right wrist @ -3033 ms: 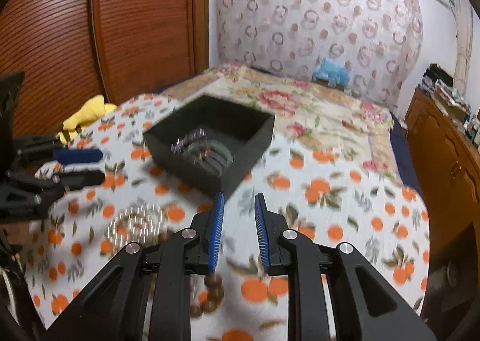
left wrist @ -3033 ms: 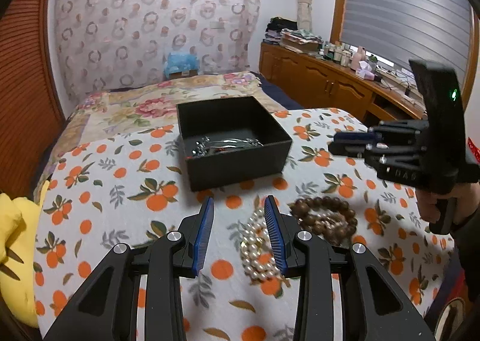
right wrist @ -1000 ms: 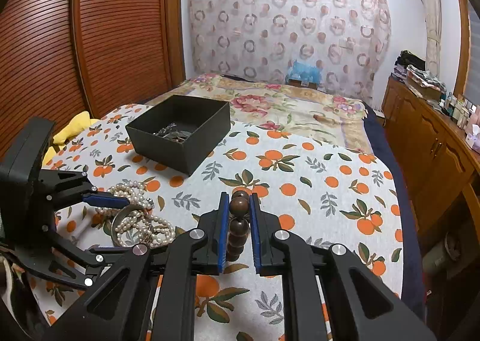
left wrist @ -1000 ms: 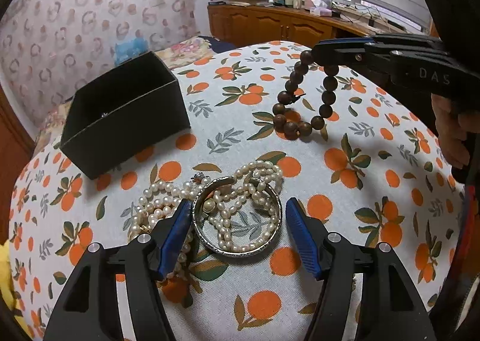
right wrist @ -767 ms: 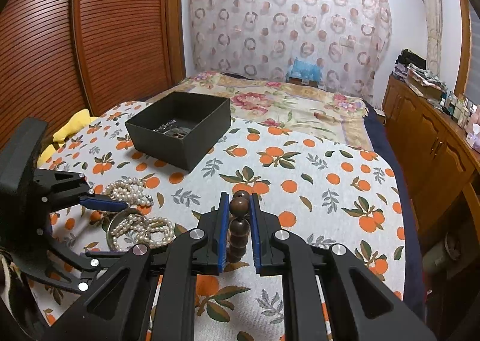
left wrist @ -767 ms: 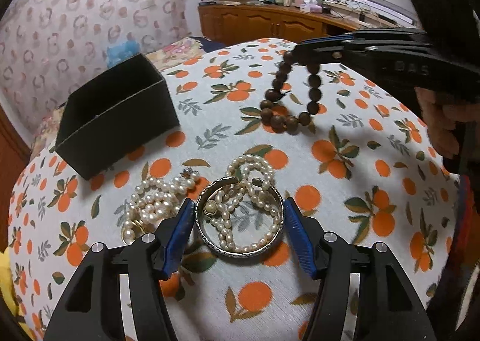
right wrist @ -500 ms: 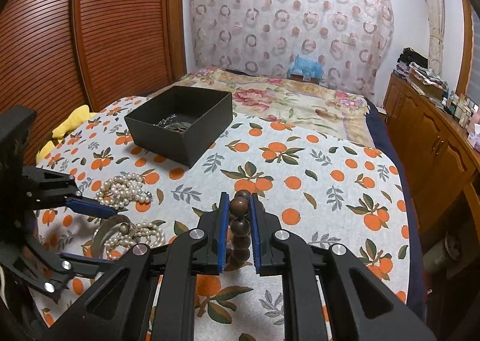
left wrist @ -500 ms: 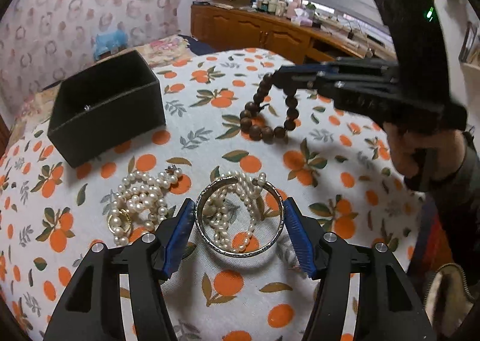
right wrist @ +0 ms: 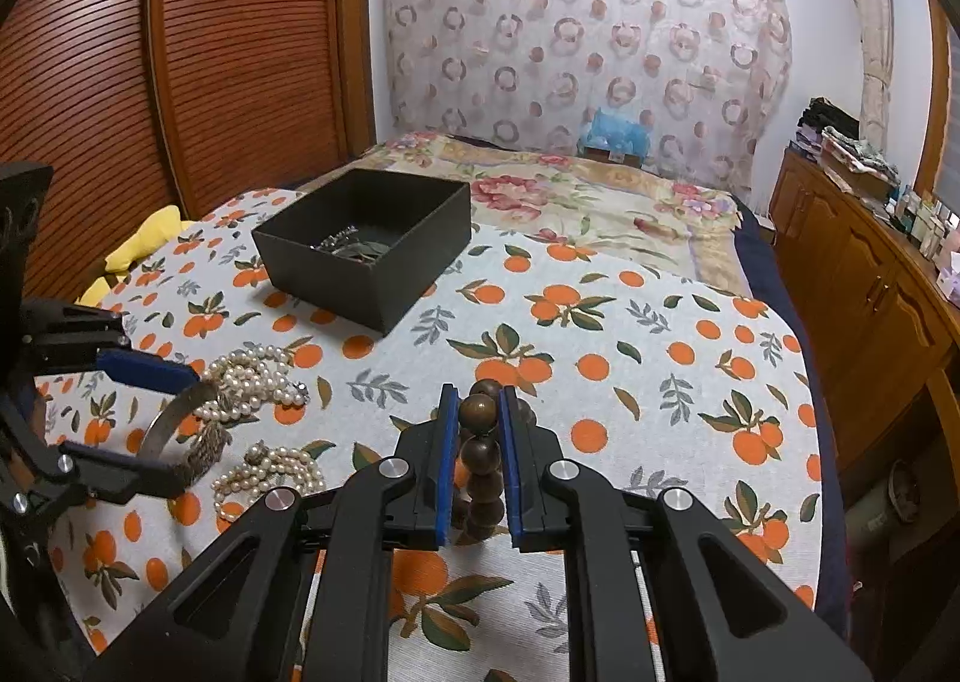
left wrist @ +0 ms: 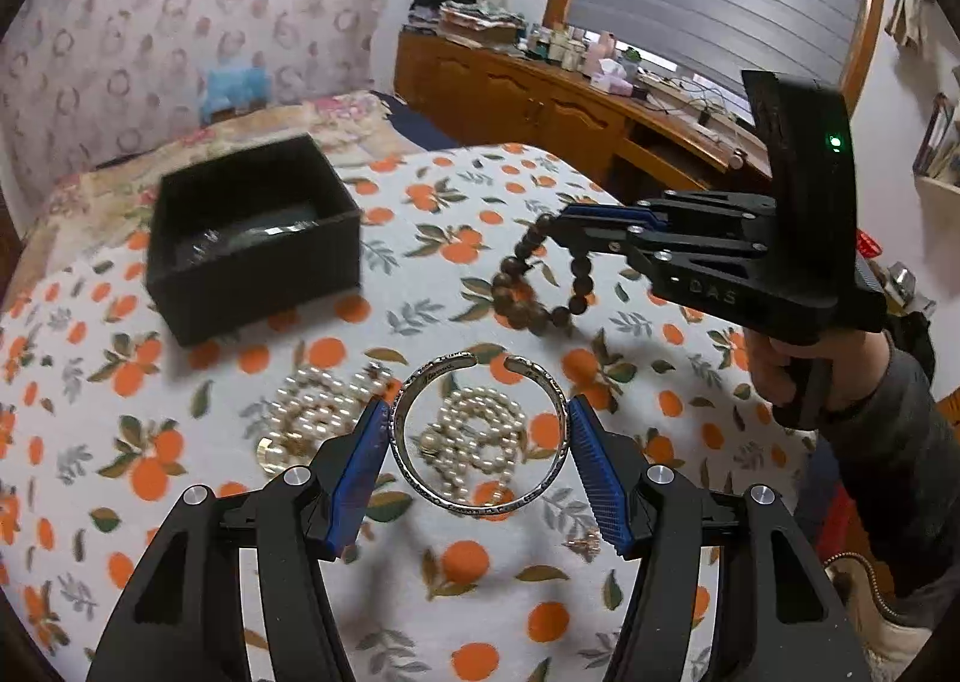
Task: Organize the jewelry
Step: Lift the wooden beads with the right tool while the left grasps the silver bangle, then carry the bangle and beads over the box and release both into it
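My left gripper [left wrist: 478,436] is shut on a silver cuff bangle [left wrist: 480,503] and holds it above the orange-print cloth. The bangle also shows in the right wrist view [right wrist: 174,418]. My right gripper [right wrist: 477,412] is shut on a brown wooden bead bracelet [right wrist: 480,454], which hangs in the air in the left wrist view [left wrist: 540,286]. Pearl strands [left wrist: 474,436] lie on the cloth under the bangle, and they also show in the right wrist view [right wrist: 258,370]. A black open box [left wrist: 252,238] holding metal jewelry stands beyond them, seen too in the right wrist view [right wrist: 372,256].
A small gold ring [left wrist: 270,451] lies by the pearls. A yellow cloth [right wrist: 144,238] lies at the bed's left edge. A wooden dresser [right wrist: 864,286] with clutter runs along the right. A slatted wooden door [right wrist: 180,51] stands at the left.
My left gripper has closed on the silver bangle and lifted it off the pearls. My right gripper has picked up the wooden bracelet and carried it toward the box.
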